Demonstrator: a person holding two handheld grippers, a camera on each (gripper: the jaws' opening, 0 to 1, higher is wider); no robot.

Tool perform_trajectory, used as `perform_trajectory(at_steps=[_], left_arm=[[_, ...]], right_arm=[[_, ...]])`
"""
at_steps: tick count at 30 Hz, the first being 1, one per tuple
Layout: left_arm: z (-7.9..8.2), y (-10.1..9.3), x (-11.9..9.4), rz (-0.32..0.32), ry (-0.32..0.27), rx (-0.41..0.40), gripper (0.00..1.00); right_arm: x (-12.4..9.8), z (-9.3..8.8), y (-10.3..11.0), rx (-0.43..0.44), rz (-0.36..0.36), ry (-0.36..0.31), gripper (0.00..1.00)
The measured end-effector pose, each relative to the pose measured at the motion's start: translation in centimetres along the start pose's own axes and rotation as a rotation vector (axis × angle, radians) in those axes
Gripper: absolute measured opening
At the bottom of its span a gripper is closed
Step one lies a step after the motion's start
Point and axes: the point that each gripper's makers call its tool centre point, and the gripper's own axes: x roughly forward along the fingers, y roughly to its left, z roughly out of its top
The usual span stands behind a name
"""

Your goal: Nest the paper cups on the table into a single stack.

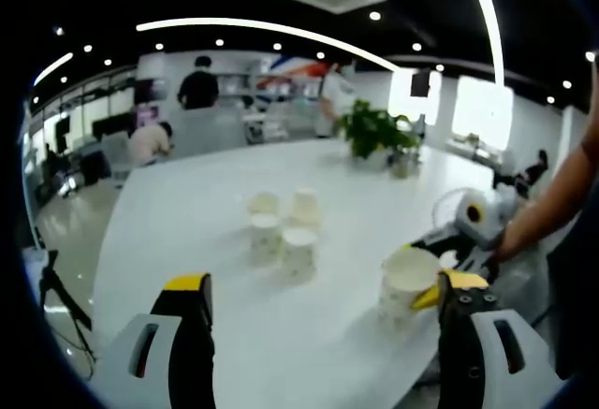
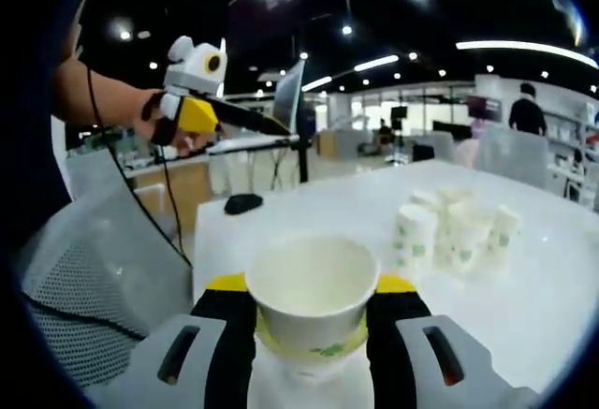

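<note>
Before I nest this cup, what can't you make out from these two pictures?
- Right gripper view: the white paper cup between the right gripper jaws hides its own base.
- Same view: the cluster of white paper cups overlaps; count unclear.
- Left gripper view: cup prints too blurred.

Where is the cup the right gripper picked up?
In the right gripper view, the white paper cup sits upright between the right gripper jaws, apart from the cup cluster.
</note>
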Motion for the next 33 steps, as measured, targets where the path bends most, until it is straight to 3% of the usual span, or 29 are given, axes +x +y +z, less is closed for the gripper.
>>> perform_trajectory(at_steps=[11,16,19,26,33], left_arm=[[0.1,-0.1,0.3,-0.003,-0.006,-0.004,0.98],[0.2,0.0,0.4,-0.001,-0.017,0.0,0.98],[0.1,0.0,0.6,-0.004,-0.012,0.018,0.98],[0.7,-0.1,1.1,-0.002,-0.035,0.033,0.98],[1.2,0.2,1.6,0.005,-0.05,0.043,0.98]], right_arm=[[-0.1,0.9,-0.2,0.014,0.007,-0.007,0.62],[-0.8,3.3,-0.7,0.02,0.003,-0.055,0.7],[-1.4,5.0,-1.7,0.022,-0.012,-0.08,0.76],[-4.0,9.3,-5.1,0.002,-0.055,-0.141,0.79],[-7.1,10.5,-8.9,-0.01,-0.156,-0.148,0.89]])
